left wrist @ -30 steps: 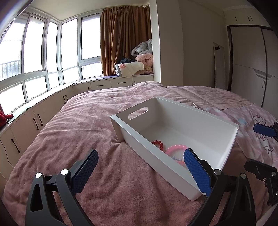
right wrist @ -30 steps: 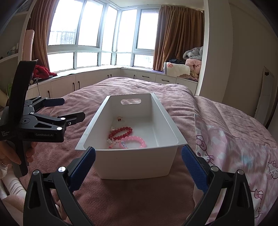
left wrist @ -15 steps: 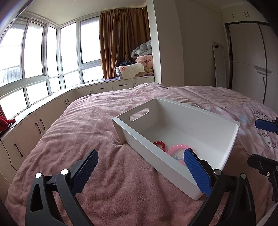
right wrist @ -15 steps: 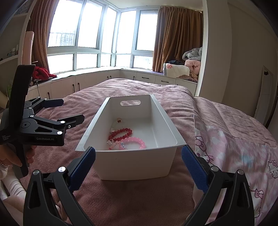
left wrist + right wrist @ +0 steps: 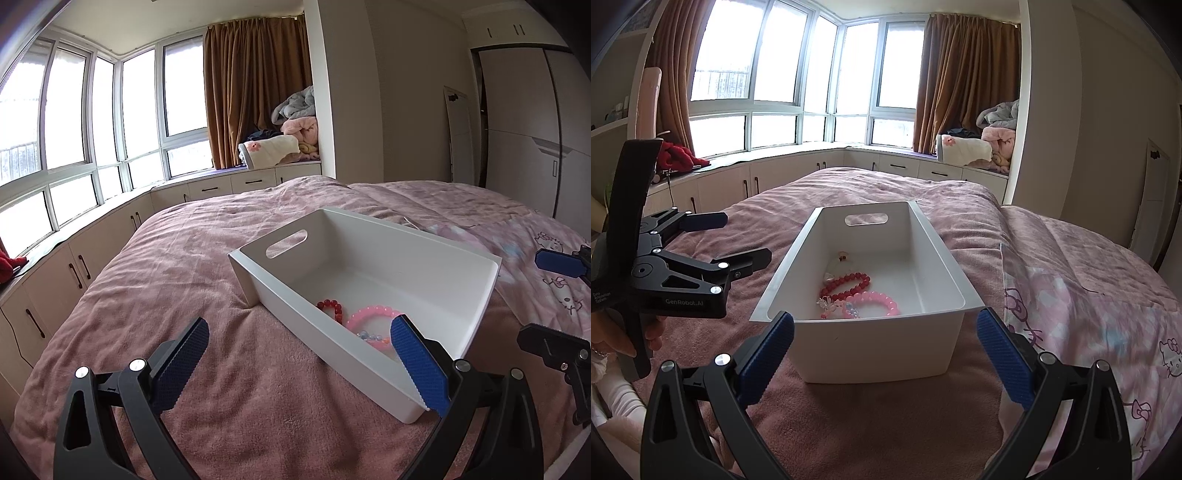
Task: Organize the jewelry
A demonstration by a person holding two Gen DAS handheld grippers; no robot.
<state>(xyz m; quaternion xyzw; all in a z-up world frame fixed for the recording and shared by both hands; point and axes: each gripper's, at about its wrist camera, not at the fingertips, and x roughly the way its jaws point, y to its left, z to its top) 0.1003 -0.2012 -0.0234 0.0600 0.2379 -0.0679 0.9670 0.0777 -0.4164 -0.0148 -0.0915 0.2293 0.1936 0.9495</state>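
Note:
A white plastic bin [image 5: 934, 254] with a handle slot stands on the pink bedspread; it also shows in the left wrist view [image 5: 436, 251]. Inside lie a red bead bracelet [image 5: 846, 286], a pink bead bracelet [image 5: 881, 301], a clear beaded piece [image 5: 827, 302] and a small white item [image 5: 836, 264]. The red bracelet [image 5: 332, 307] and pink bracelet [image 5: 369, 317] also show in the left wrist view. My left gripper [image 5: 299, 363] is open and empty, just left of the bin. My right gripper [image 5: 884, 349] is open and empty, in front of the bin's near end.
The bin sits mid-bed on a pink blanket [image 5: 879, 413], with a Hello Kitty sheet [image 5: 1108, 332] to its right. Window-seat cabinets [image 5: 768, 181] run along the far side, with piled bedding [image 5: 982, 147]. A wardrobe [image 5: 532, 147] stands at the right.
Both grippers stayed open and empty. The left wrist view has tilted up and drifted slightly, so the bin sits a little lower in it. The right view is nearly unchanged.

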